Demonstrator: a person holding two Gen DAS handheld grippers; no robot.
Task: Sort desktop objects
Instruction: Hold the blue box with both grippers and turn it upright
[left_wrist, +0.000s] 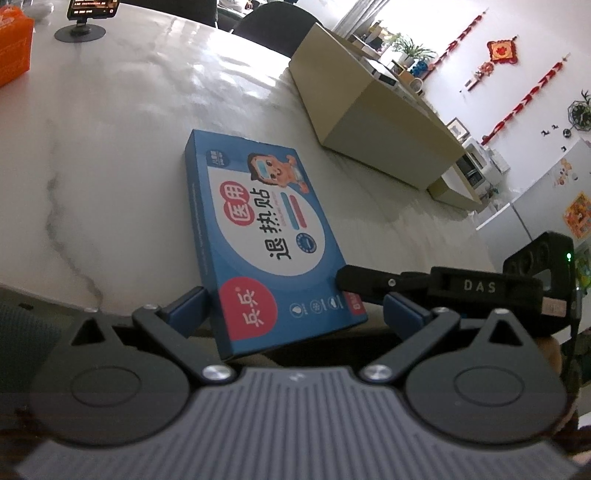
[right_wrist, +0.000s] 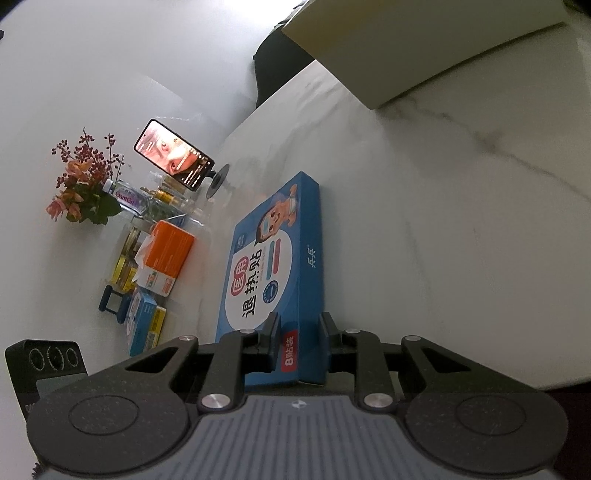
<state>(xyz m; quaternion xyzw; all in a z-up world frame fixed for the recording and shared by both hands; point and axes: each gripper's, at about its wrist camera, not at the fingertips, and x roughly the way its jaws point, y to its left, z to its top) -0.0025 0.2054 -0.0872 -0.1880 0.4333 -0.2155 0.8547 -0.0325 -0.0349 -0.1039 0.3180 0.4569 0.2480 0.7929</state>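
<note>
Clearly "退热贴" on blue box (right_wrist: 275, 266).

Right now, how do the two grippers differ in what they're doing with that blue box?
The right gripper is shut on the blue fever-patch box, pinching its near corner across its thickness. The left gripper is open, its fingers spread wider than the box. The right gripper's pads press the box, while the left's show no clear pressing. Both are black with blue pads, at the box's near end, above the marble table.
</note>
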